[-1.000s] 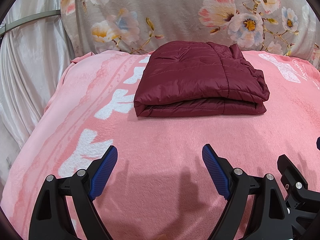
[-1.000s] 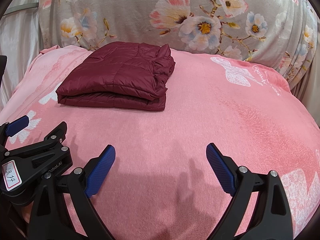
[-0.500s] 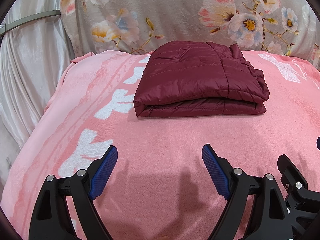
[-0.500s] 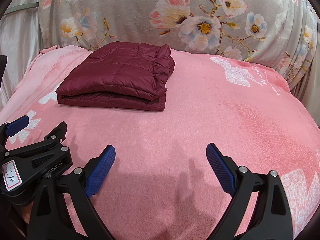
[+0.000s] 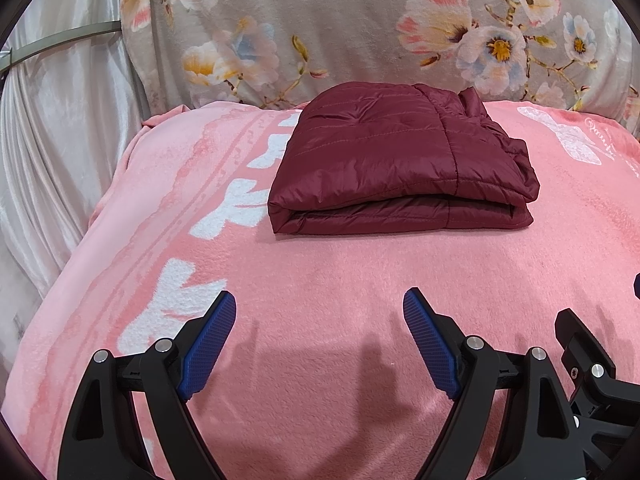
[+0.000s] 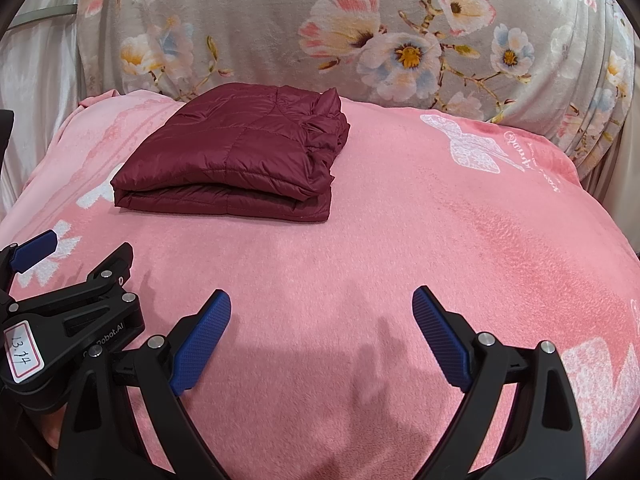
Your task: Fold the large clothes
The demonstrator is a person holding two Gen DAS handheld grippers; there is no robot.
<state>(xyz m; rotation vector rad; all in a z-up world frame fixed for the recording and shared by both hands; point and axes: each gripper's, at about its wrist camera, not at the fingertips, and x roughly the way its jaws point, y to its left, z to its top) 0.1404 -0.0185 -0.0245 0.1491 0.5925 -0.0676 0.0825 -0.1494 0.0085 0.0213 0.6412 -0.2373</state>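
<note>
A maroon quilted jacket lies folded into a compact rectangle on the pink blanket, near its far edge. It also shows in the right wrist view, at the far left. My left gripper is open and empty, hovering over the blanket well short of the jacket. My right gripper is open and empty too, to the right of the left one and nearer than the jacket. The left gripper's body shows at the lower left of the right wrist view.
A grey floral blanket rises behind the pink one. A pale satin curtain hangs at the left. The pink blanket carries white butterfly prints and drops off at its left and right edges.
</note>
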